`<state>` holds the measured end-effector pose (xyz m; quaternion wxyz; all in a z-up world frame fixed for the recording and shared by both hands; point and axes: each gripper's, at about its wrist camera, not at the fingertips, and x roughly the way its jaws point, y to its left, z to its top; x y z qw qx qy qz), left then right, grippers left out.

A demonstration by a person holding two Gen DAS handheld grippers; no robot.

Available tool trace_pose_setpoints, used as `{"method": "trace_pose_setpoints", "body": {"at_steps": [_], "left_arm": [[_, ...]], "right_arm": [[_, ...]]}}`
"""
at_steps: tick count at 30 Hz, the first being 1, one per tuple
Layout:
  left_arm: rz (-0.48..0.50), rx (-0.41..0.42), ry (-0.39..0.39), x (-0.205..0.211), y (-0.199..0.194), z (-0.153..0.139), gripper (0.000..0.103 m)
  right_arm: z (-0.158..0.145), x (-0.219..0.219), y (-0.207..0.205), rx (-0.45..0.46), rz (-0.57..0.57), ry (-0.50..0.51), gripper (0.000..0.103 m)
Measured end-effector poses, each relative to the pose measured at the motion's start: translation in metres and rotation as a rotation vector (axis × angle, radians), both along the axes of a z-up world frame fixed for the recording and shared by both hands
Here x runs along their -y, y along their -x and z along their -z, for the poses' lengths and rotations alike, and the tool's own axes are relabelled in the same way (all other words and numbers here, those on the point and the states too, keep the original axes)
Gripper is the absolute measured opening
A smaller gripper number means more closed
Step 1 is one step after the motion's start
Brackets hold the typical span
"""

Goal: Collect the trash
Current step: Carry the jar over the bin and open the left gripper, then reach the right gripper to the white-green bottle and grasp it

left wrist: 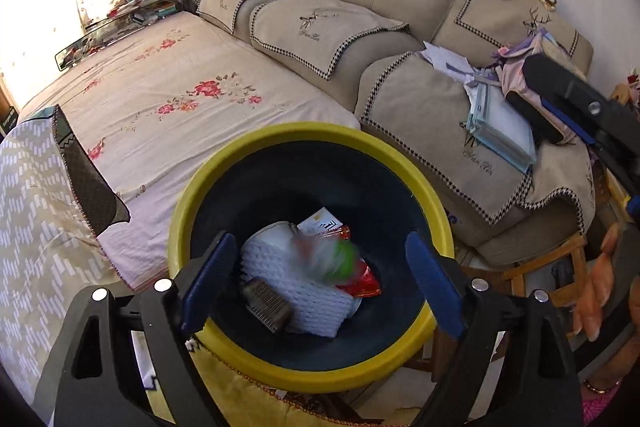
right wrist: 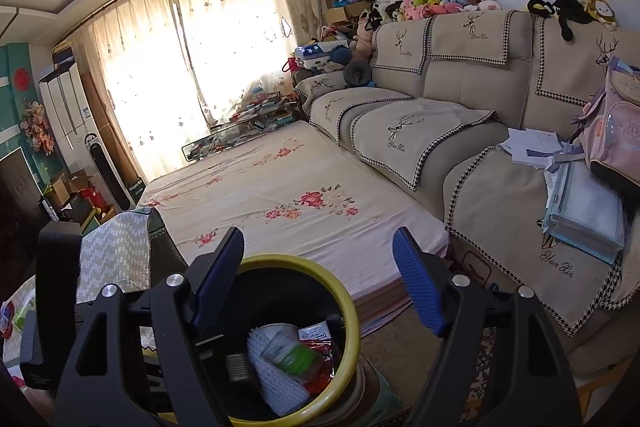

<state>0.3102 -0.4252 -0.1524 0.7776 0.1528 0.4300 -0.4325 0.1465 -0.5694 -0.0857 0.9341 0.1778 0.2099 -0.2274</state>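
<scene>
"Yan Xin" stitched in script under deer emblems — on beige sofa covers (right wrist: 576, 227)

One yellow-rimmed trash bin (left wrist: 442, 227) sits directly below the left gripper (left wrist: 320, 283), one of two grippers in view; the right gripper (right wrist: 320, 283) is over the bin's near edge. Inside the bin lie one white woven piece (left wrist: 288, 279), one small brown ribbed box (left wrist: 266, 305), one red wrapper (left wrist: 366, 285), one white printed packet (left wrist: 324, 221) and one blurred green-and-clear wrapper (left wrist: 332, 257). Beyond the grippers lies one flowered bed sheet (right wrist: 280, 195); ahead to their right stand one sofa (right wrist: 460, 83), one pink backpack (right wrist: 616, 123) and one blue folder (right wrist: 588, 219).
</scene>
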Motion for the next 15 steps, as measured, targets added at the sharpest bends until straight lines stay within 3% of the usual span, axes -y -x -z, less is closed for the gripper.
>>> {"method": "trace_pose_setpoints", "body": {"at_steps": [6, 10, 15], "left_arm": [[-0.091, 0.071, 0.099, -0.066, 0.010, -0.024, 0.086], [-0.200, 0.126, 0.165, -0.141, 0.020, -0.043, 0.087], [-0.389, 0.207, 0.185, -0.246, 0.029, -0.058, 0.087]], "right_arm": [[0.002, -0.010, -0.008, -0.022, -0.028, 0.001, 0.073], [0.002, -0.030, -0.021, -0.038, -0.084, 0.010, 0.073], [-0.004, -0.074, -0.044, -0.056, -0.209, 0.020, 0.073]]}}
